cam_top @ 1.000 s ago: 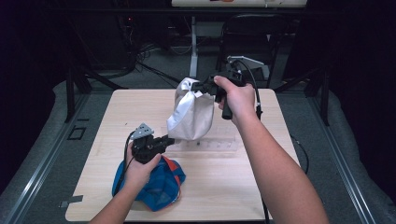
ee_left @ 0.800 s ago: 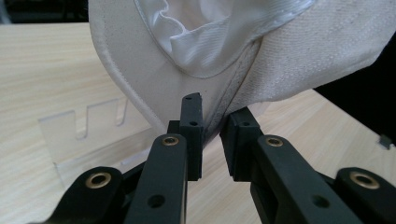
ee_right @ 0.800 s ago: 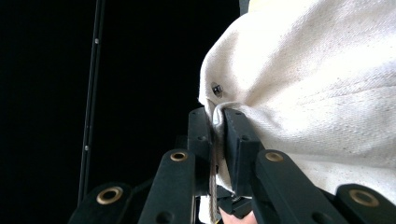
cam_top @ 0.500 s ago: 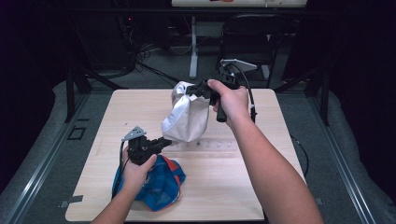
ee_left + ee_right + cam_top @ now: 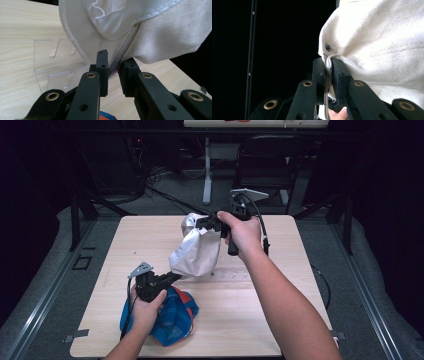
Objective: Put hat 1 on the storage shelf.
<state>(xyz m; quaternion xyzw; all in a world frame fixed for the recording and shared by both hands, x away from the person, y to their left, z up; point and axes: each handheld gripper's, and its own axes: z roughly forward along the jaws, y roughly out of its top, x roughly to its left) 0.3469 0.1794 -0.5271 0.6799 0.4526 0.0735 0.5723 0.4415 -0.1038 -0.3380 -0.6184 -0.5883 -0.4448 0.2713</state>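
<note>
A white cloth cap hangs above the table between both grippers. My right gripper is shut on the cap's upper edge, near a small metal rivet; in the right gripper view the fabric is pinched between the pads of the gripper. My left gripper is shut on the cap's lower edge. In the left gripper view the stitched seam of the cap runs down between the jaws of that gripper. A blue and orange cap lies crumpled on the table under my left hand.
A clear acrylic stand with slots lies on the light wooden table just behind the white cap, and shows as a clear stand in the left gripper view. A black chair and cables sit beyond the far edge.
My left hand has sunk a little and drifted left, still gripping the cap's lower edge. The white cap hangs slightly lower and more stretched. The right hand has barely moved.
</note>
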